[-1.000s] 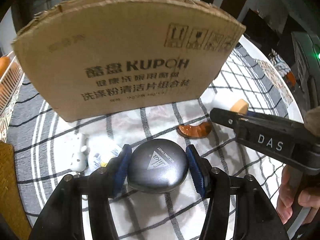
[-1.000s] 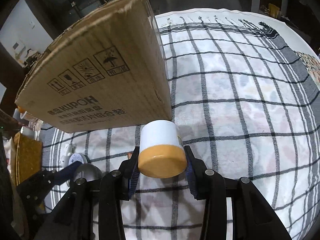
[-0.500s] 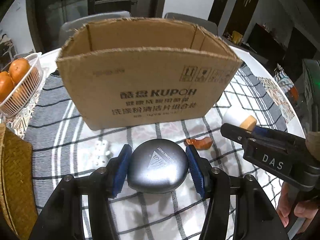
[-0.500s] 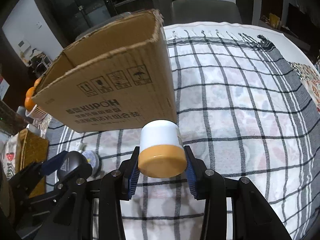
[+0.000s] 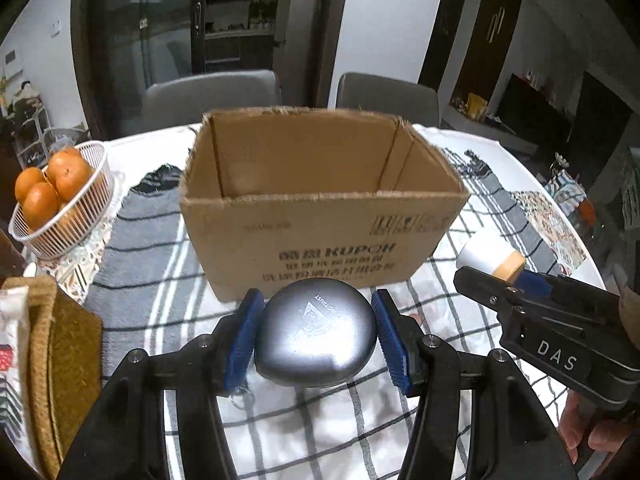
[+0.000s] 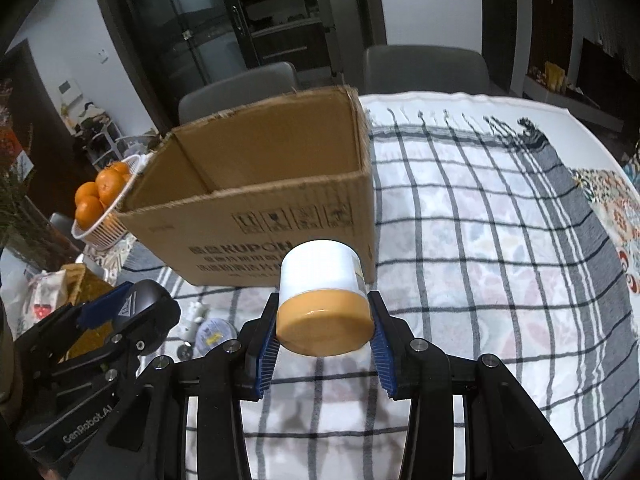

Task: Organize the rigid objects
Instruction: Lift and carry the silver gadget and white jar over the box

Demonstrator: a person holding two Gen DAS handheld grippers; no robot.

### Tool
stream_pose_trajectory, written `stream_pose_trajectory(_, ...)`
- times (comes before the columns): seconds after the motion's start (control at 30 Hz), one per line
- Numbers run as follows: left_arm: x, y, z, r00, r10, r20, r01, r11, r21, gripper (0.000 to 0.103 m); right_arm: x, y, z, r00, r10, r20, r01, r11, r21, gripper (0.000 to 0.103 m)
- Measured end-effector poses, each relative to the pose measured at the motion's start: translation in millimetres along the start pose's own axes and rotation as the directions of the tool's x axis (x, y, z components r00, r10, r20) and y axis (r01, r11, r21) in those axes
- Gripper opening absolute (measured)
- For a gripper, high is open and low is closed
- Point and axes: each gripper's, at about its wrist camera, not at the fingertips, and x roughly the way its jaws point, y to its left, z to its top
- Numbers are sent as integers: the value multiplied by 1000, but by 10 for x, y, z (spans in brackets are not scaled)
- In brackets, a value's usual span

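Both grippers raised, case (image 5: 316,338), jar (image 6: 322,304) held

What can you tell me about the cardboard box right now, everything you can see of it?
The cardboard box is plain brown corrugated board, open at the top with rough, ragged cut edges and no flaps showing. Its near face carries dark print reading KUPOH, lines of Chinese text and handling symbols. It stands upright on the checked tablecloth. The visible inner walls are bare; the floor is hidden. Neither gripper touches it: the left gripper and right gripper are both in front of it.
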Motion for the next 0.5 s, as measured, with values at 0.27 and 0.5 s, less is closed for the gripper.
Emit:
stream_pose_trajectory(0.27,-216,50,156,998,-16,57,16,1000,1,55,-228,152,116,998,25,58,-24,999,-21,42)
stream_pose_trajectory(0.5,-359,87,304,995,-17,97,17,1000,-1,55,-390,284,243,994,49,100,-44,998,-48,42)
